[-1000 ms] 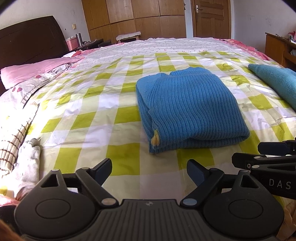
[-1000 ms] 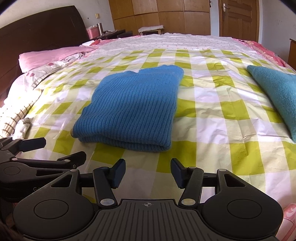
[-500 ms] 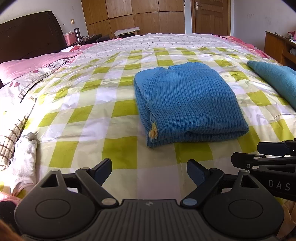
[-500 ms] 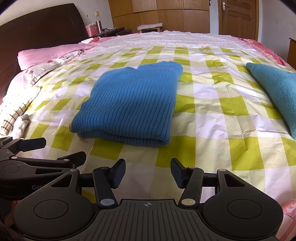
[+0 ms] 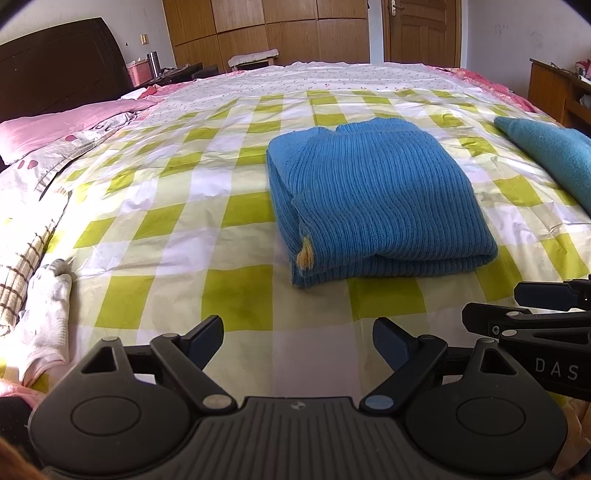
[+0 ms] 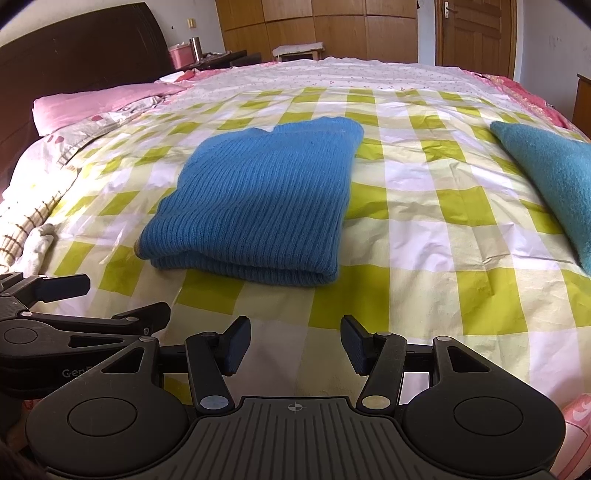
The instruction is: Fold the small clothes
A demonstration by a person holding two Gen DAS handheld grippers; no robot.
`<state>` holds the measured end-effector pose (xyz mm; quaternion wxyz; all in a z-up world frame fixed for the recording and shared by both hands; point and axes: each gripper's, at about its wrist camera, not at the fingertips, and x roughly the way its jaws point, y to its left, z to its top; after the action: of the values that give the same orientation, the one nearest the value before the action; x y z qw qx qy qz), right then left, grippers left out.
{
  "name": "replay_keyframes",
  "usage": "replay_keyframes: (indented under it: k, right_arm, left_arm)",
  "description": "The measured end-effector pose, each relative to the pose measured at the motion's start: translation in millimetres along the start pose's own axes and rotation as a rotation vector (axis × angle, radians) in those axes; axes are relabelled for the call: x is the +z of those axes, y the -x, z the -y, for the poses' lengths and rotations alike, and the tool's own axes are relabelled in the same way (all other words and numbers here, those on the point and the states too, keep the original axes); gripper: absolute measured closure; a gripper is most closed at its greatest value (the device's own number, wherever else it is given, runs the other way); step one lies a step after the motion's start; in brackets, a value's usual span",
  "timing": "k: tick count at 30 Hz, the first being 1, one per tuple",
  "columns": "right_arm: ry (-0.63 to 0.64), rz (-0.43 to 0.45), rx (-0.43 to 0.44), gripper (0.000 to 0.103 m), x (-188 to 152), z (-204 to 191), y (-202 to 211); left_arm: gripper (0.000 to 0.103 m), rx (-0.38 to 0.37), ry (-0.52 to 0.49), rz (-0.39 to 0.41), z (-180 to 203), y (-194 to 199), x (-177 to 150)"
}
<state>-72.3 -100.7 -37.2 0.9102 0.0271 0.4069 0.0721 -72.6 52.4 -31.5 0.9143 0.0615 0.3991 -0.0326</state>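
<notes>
- The left hand-held gripper hung low over the near edge of the bed, its two dark fingers spread wide apart with nothing between them.
- The right hand-held gripper sat just beside it at the same edge, fingers likewise spread and holding nothing; each gripper showed at the border of the other's view.
- Between the fingertips and the garment lay a bare strip of the yellow-green and white checked bedsheet, slightly creased.
- At the near left edge of the bed a white cotton glove lay against a brown-striped cloth, well apart from the garment.
- The folded blue ribbed knit sweater rested flat on the checked sheet ahead of both grippers, its thick folded edge turned toward them and a small yellow tag sticking out at its near left corner.
- Open sheet surrounded the sweater on every side.
- To the right, near the bed's right edge, lay a teal fuzzy cloth, apart from the sweater.
- Far left, a pink pillow leaned by the dark wooden headboard.
- Beyond the bed stood brown wooden wardrobes and a wooden door.
</notes>
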Motion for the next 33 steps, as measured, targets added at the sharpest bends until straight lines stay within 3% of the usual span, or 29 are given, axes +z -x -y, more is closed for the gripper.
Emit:
replay_keyframes:
  k: [33]
  right_arm:
    - [0.001, -0.010, -0.005, 0.049, -1.5, -1.0, -2.1]
  left_arm:
    - [0.011, 0.008, -0.004, -0.009, 0.9, -1.0, -1.9]
